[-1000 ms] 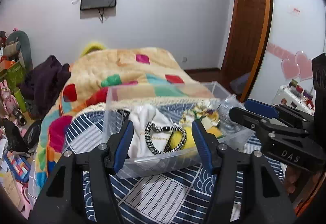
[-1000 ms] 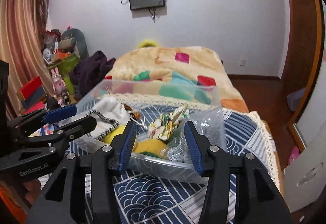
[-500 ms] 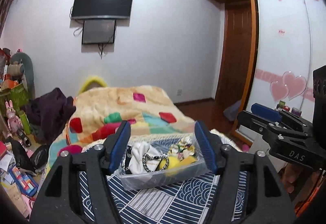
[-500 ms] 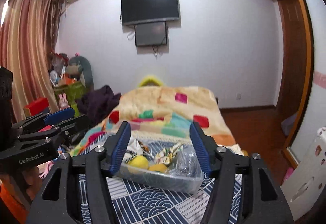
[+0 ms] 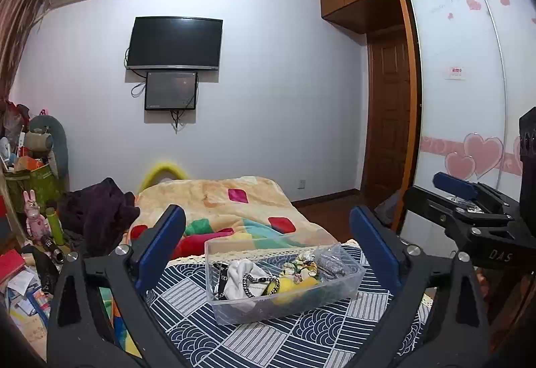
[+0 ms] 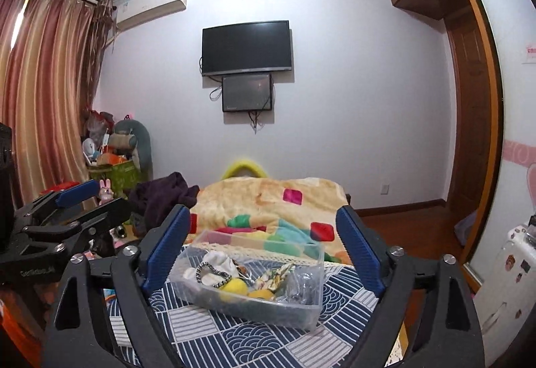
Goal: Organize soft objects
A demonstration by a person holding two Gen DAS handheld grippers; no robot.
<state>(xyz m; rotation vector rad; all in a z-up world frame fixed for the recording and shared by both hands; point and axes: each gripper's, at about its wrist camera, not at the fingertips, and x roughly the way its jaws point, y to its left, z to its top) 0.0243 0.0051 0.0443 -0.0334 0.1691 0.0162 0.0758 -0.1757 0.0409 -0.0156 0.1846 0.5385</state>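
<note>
While both claws hang above the near end of the bed, the left claw (image 5: 268, 250) has its blue pads spread wide with nothing between them, and the right claw (image 6: 264, 250) gapes just as wide, also empty. Beside the left claw, off to its right, the other tool shows as a dark frame.

Just ahead of and below both claws a clear bin (image 5: 284, 304) sits on a navy patterned cover (image 5: 268, 341). Inside lie a white cloth (image 5: 239, 272), a black-and-white braided cord (image 5: 259, 282) draped over it, yellow soft pieces (image 5: 294, 284), a floral bundle (image 5: 303, 264) and something grey and sparkly (image 5: 330, 264) at the bin's right end.

Beyond the bin a peach blanket (image 5: 217, 197) with coloured squares covers the bed, and a dark purple garment (image 5: 97, 214) is heaped to its left. Farthest off, a TV (image 5: 174, 43) hangs on the wall.
</note>
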